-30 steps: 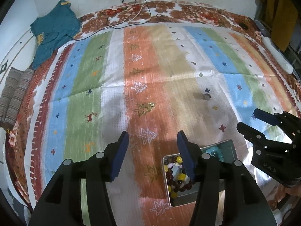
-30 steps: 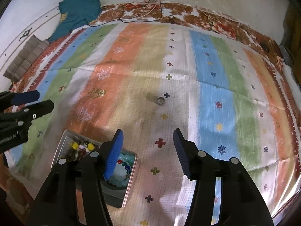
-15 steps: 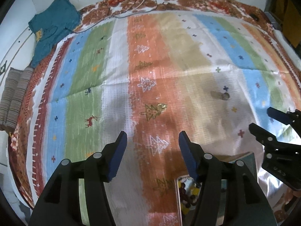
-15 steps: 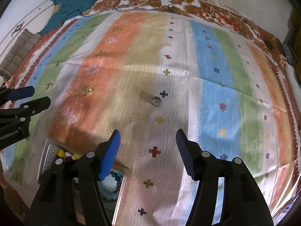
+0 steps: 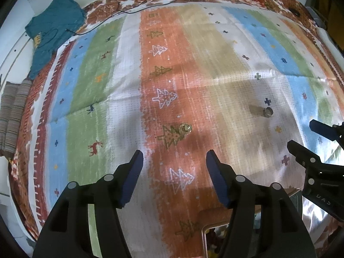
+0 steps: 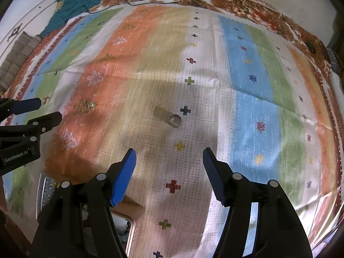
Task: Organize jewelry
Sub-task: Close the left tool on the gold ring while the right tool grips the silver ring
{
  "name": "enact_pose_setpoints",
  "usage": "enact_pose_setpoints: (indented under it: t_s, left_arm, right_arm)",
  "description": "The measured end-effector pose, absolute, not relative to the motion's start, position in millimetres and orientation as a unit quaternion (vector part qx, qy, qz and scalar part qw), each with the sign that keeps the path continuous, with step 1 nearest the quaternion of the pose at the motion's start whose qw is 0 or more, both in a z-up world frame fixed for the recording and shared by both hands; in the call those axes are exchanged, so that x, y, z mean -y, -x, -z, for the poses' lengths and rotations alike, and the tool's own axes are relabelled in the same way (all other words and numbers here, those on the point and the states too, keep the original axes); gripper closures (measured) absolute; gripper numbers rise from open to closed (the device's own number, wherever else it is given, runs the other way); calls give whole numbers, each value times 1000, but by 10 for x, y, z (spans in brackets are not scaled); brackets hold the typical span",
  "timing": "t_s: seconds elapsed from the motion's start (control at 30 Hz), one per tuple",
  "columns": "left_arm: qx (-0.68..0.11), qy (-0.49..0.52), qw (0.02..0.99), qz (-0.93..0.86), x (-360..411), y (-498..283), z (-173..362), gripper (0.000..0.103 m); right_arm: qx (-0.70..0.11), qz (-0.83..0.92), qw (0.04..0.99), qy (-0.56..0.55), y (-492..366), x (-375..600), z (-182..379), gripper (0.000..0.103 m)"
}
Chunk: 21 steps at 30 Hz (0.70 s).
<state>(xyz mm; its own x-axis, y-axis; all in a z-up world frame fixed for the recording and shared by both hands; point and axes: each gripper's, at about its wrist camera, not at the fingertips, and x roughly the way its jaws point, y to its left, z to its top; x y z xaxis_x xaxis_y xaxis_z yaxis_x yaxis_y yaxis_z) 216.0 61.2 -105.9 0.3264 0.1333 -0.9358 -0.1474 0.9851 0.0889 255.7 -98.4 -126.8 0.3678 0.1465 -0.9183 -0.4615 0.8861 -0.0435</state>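
A small gold ring [image 5: 185,128] lies on the orange stripe of the bedspread, a little ahead of my open, empty left gripper [image 5: 173,161]; it also shows in the right wrist view [image 6: 91,105]. A silver ring [image 6: 175,120] lies on the pale stripe ahead of my open, empty right gripper [image 6: 168,159]; it also shows in the left wrist view [image 5: 267,112]. The metal jewelry tin [image 5: 206,239] with beads sits at the bottom edge, mostly hidden under the grippers; its rim also shows in the right wrist view [image 6: 44,188].
The striped bedspread [image 5: 193,68] covers the bed. A teal garment [image 5: 53,28] and black cables [image 5: 137,8] lie at the far left. A folded striped cloth [image 5: 13,111] lies off the left edge.
Both grippers have moved forward, away from the tin. The tin has slid to the bottom of both views and the two rings have come closer. Both grippers stayed open.
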Motion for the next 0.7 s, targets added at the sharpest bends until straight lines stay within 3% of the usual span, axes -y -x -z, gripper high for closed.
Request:
enact_pose_setpoints:
  t_s: [0.7]
  left_arm:
    - [-606,12,792,-75,-725,-2388,1345,41]
  right_arm:
    - [-552,-186,798,154,-2754,891,1486,38]
